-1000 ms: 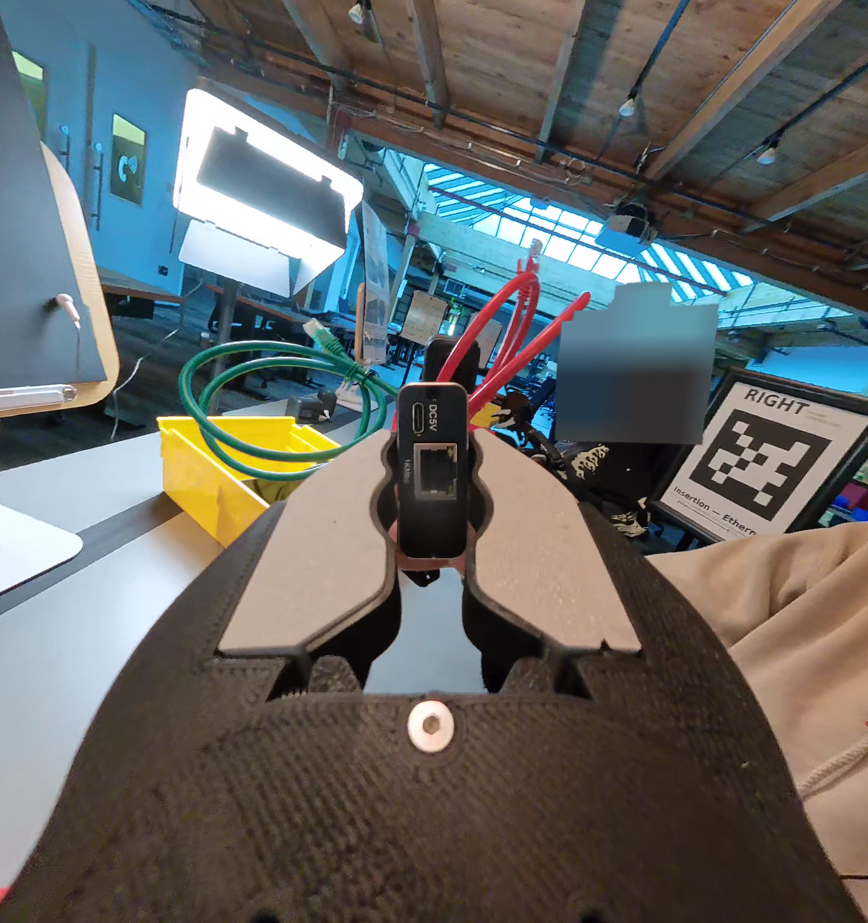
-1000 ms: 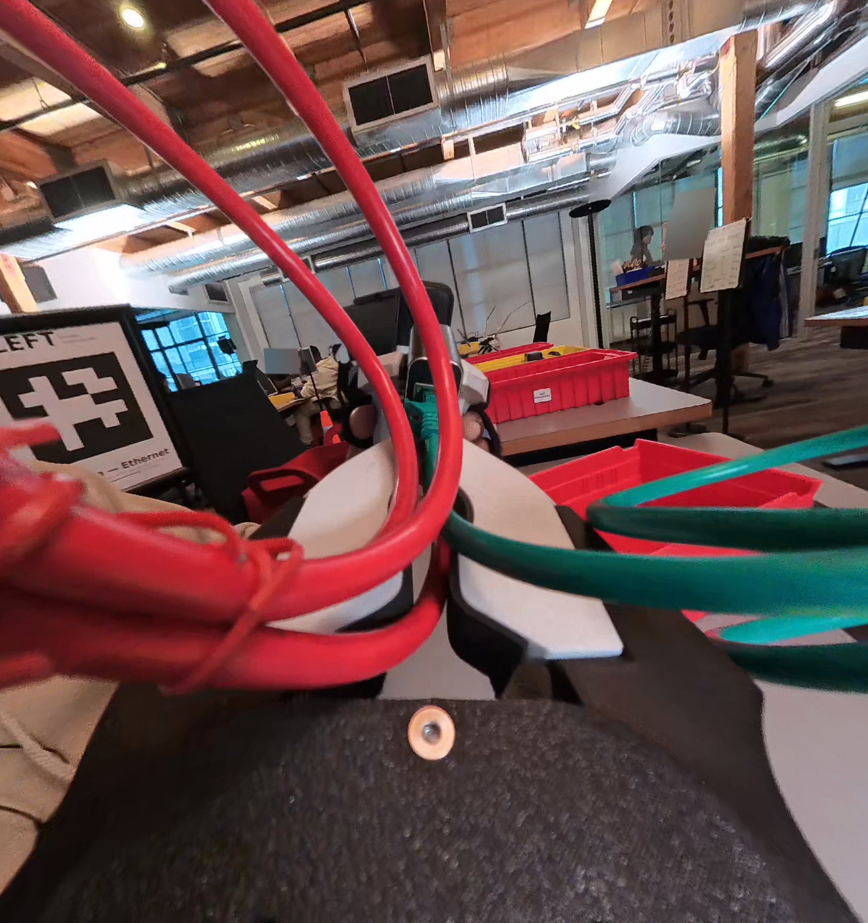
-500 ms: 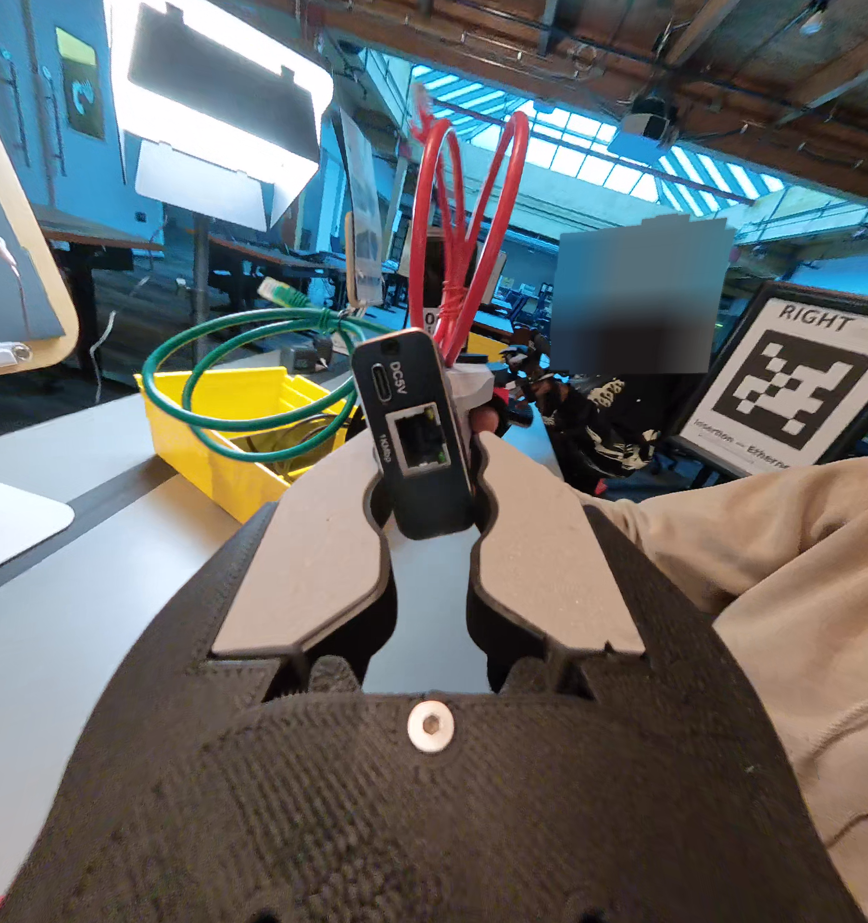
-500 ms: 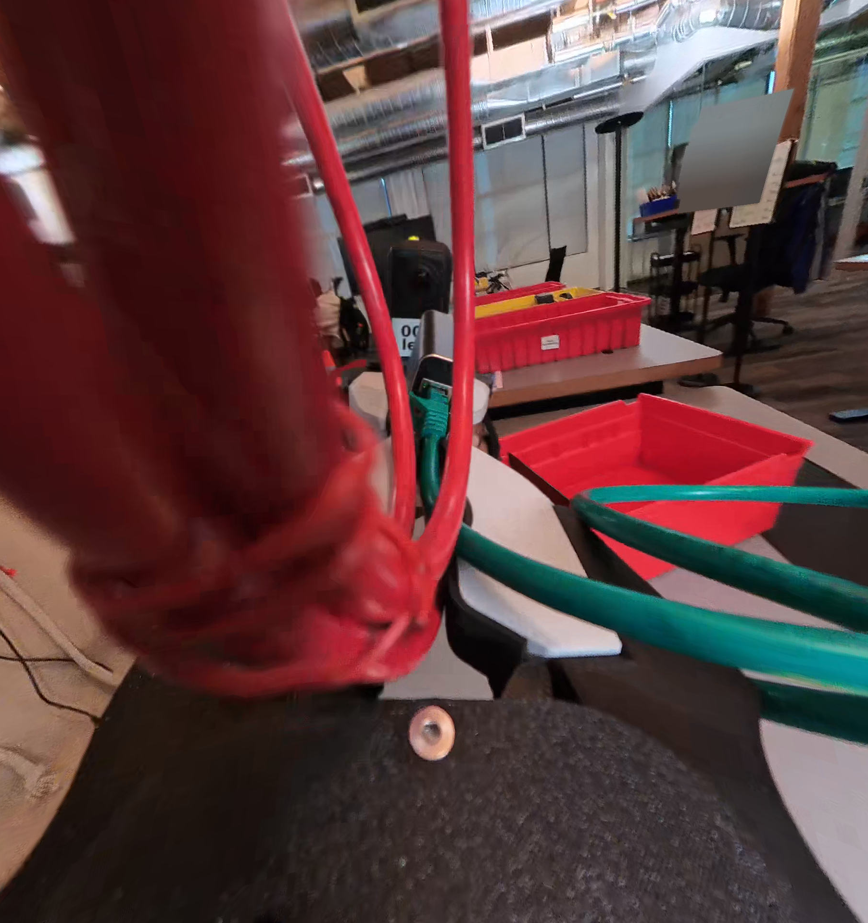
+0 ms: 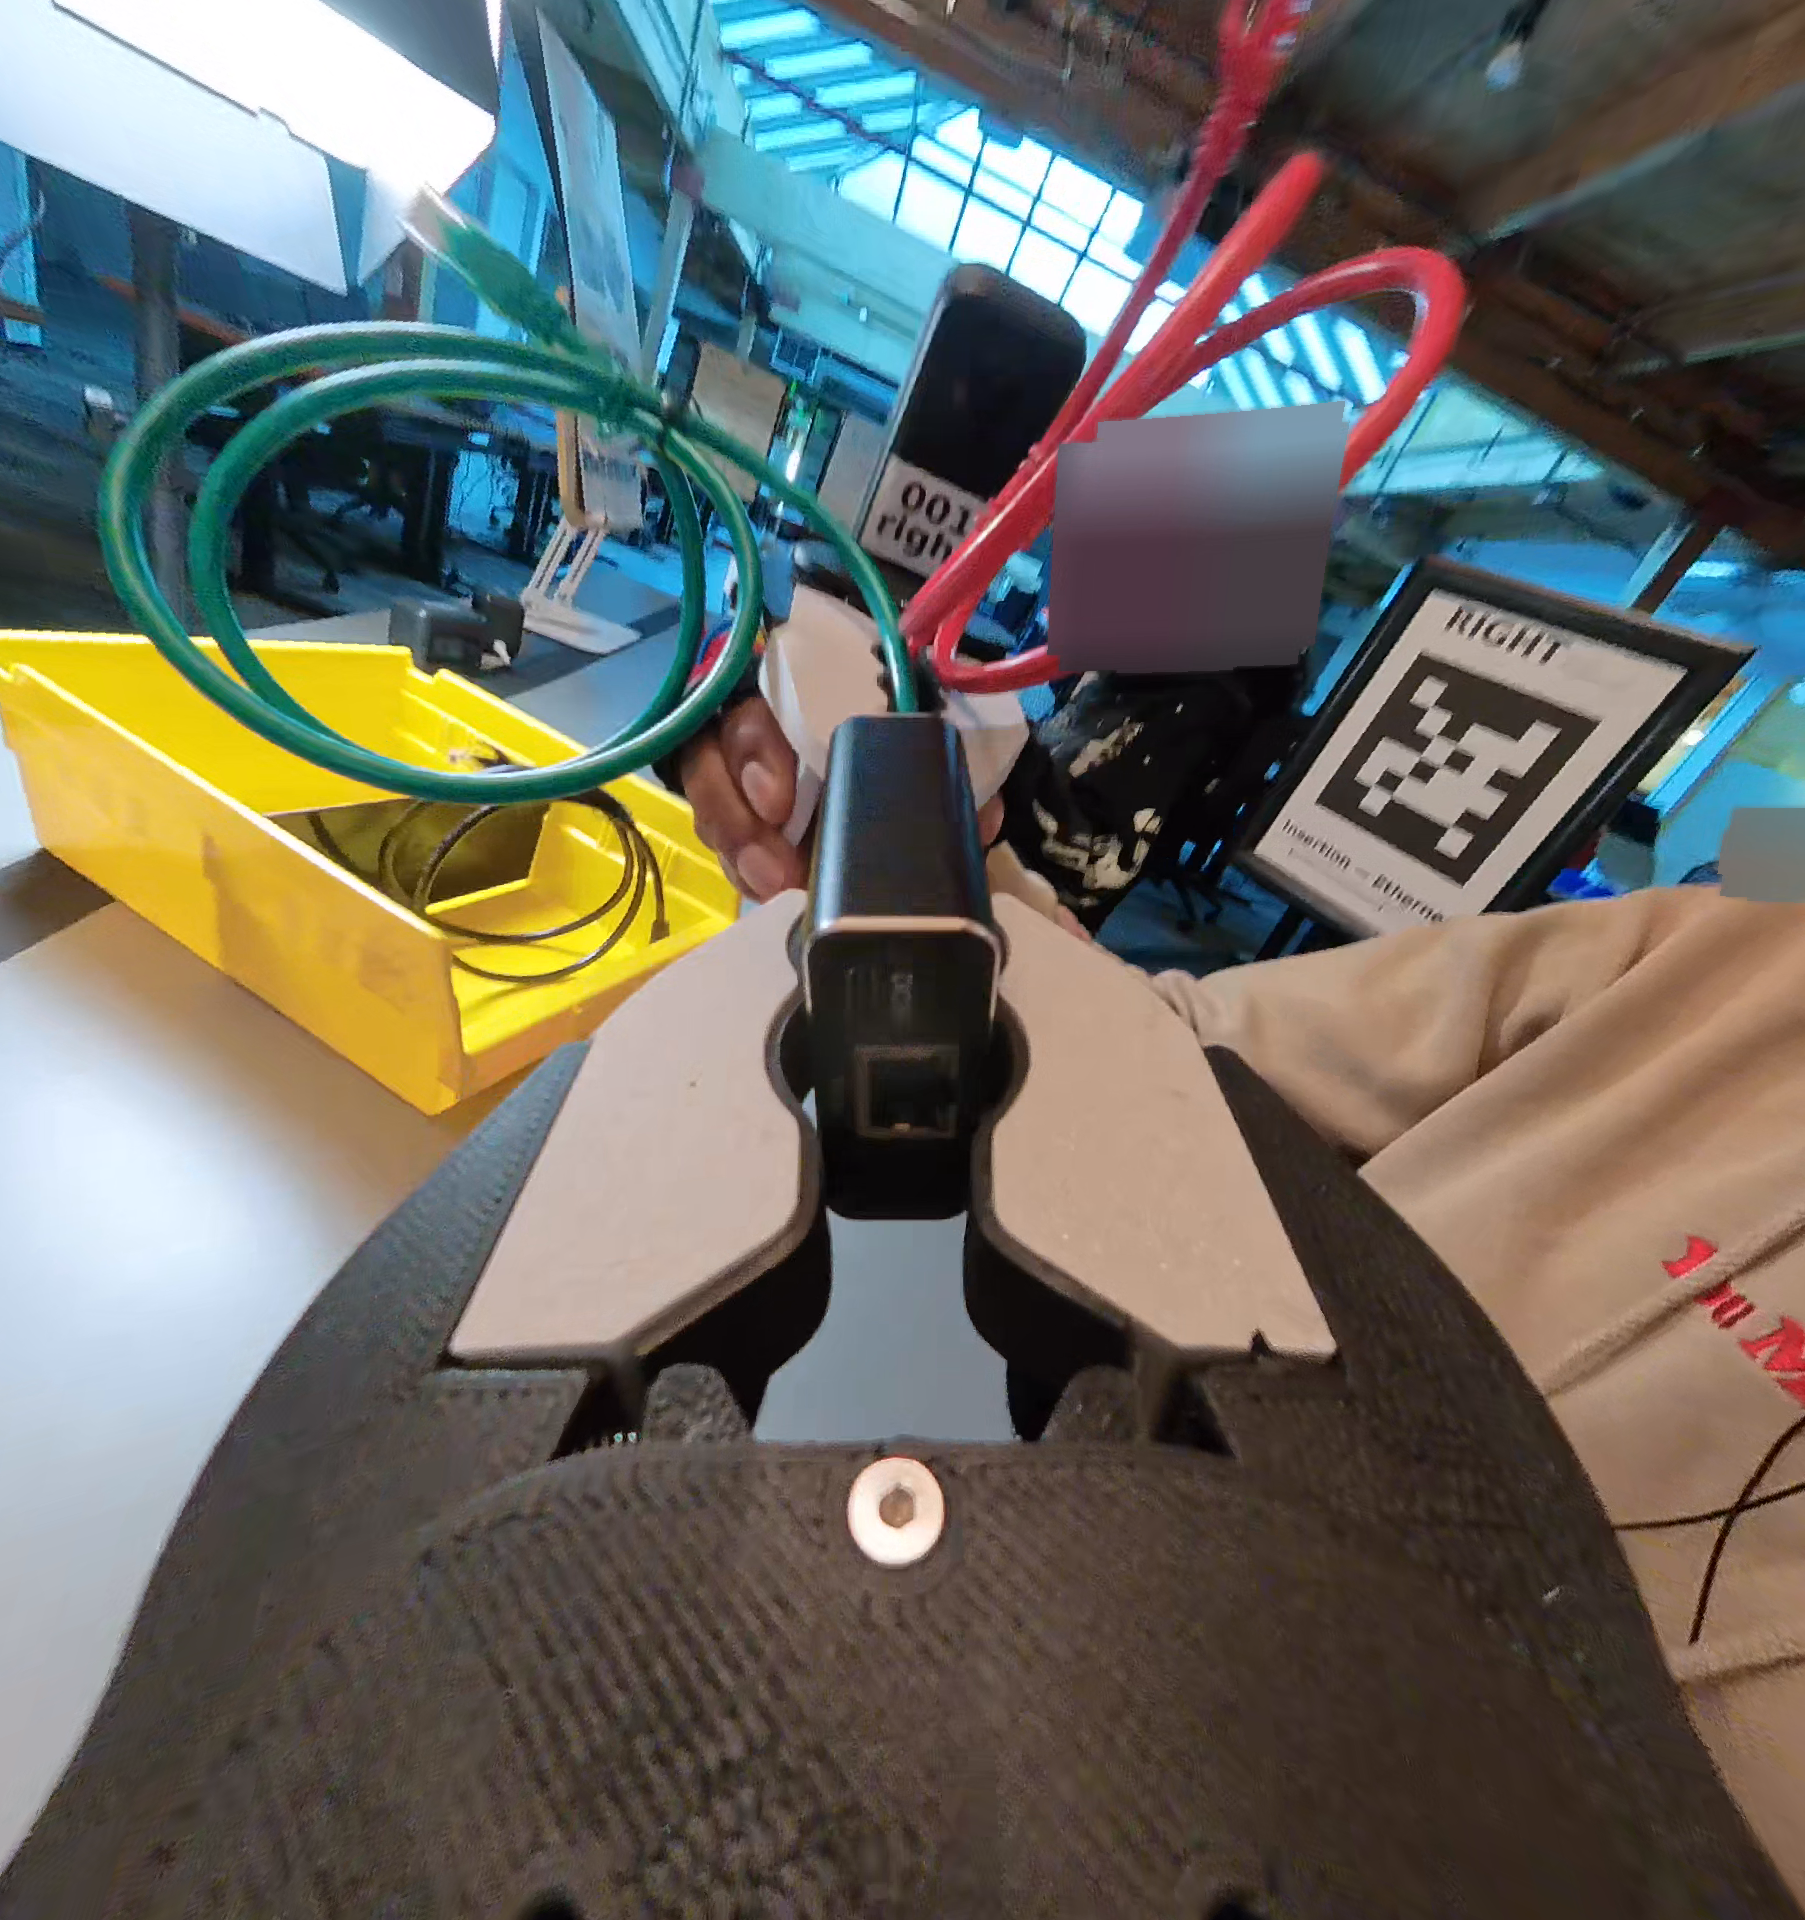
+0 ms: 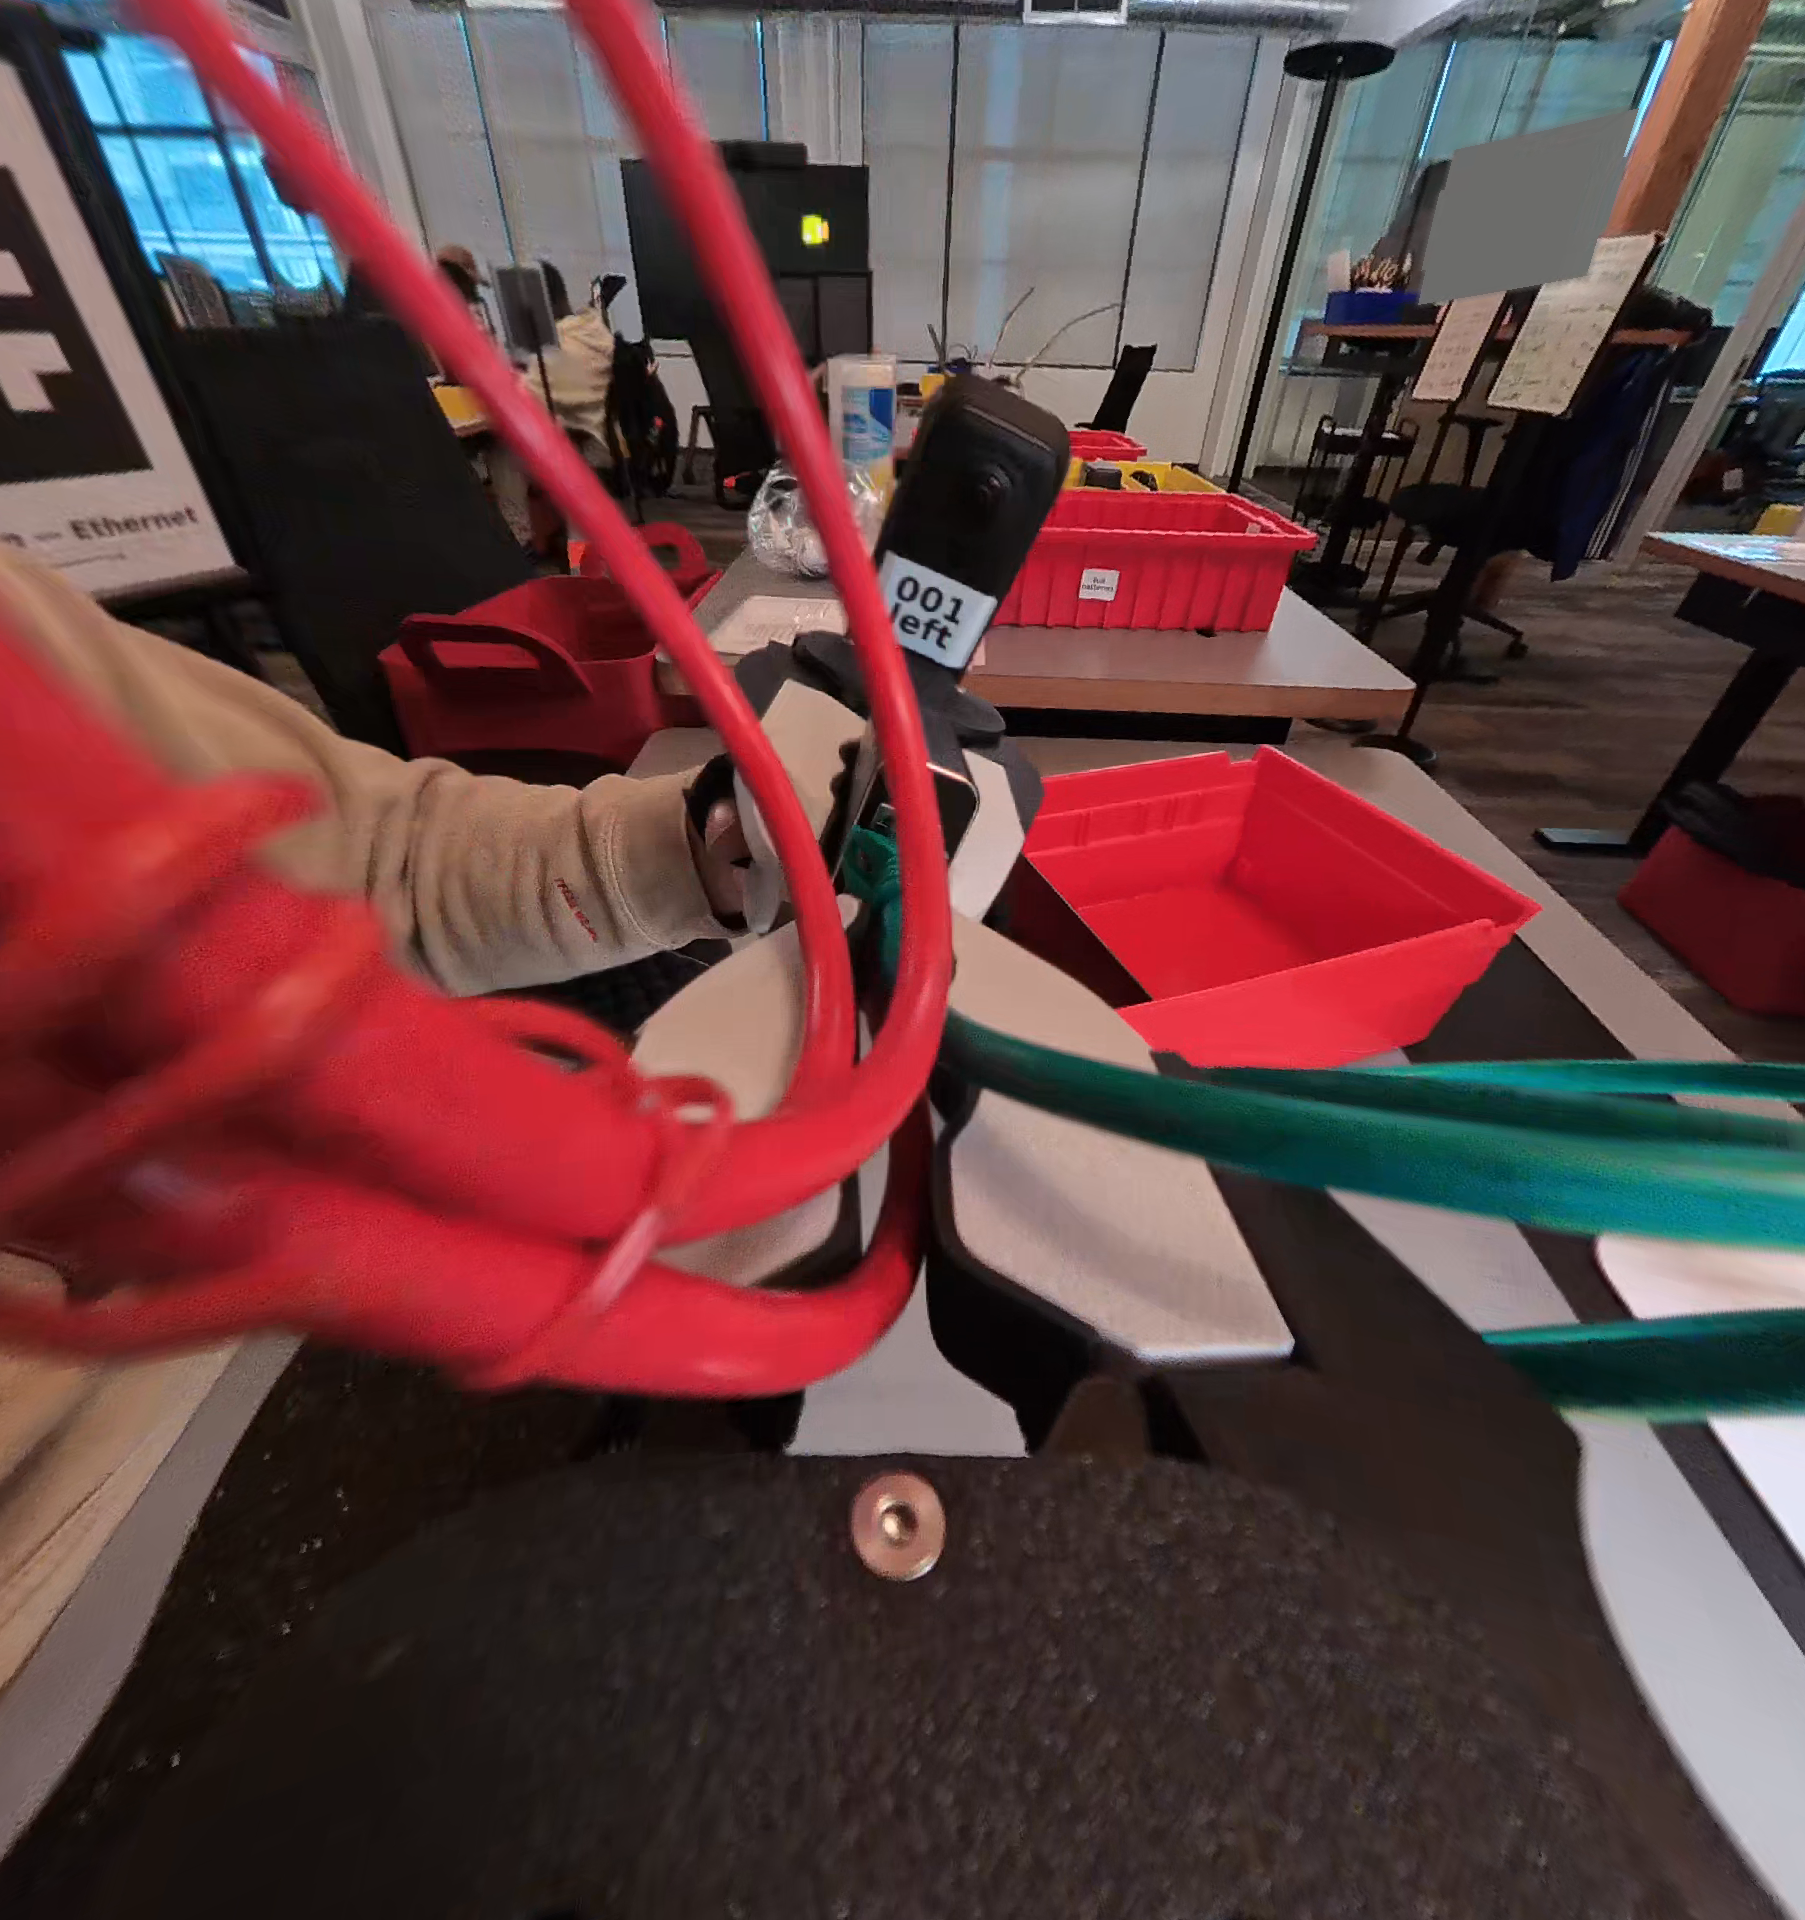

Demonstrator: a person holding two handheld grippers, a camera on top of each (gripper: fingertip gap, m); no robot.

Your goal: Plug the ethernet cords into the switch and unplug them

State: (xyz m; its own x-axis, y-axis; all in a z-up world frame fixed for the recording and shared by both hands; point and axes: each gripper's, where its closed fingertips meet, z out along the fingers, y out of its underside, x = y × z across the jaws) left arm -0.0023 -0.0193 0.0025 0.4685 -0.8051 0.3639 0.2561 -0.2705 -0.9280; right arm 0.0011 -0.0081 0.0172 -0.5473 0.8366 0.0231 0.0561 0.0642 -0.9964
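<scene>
- Left gripper (image 5: 903, 1049) is clamped on the black switch (image 5: 903, 997), which sits upright between the two grey fingers (image 5: 669, 1143). The empty port (image 5: 908, 1086) faces the left wrist camera. Grip looks solid, but it's a narrow smooth box, so a sideways tug could twist it in the pinch.
- Right gripper (image 6: 893, 1081) is squeezed shut on the cord ends, right where the green cord (image 6: 1345, 1122) and the red cord (image 6: 815, 935) go in. The green plug (image 6: 872, 868) looks seated in the switch's far end. Can't tell whether the red one is in too, since the loops hide it.
- Biggest risk, I'd guess: pulling a plug without the latch tab pressed. Then the switch gets dragged out of the left grip instead of the plug letting go.
- The red cord's bundle is tied and hangs right over the right wrist camera, so aiming is half blind.
- The green loops (image 5: 430, 561) swing out over the yellow bin (image 5: 254, 904) with its black cable (image 5: 555, 894). A snag there would yank everything off line.
- The red bin (image 6: 1272, 904) and table (image 5: 98, 1195) sit below, so a drop at least lands somewhere.
</scene>
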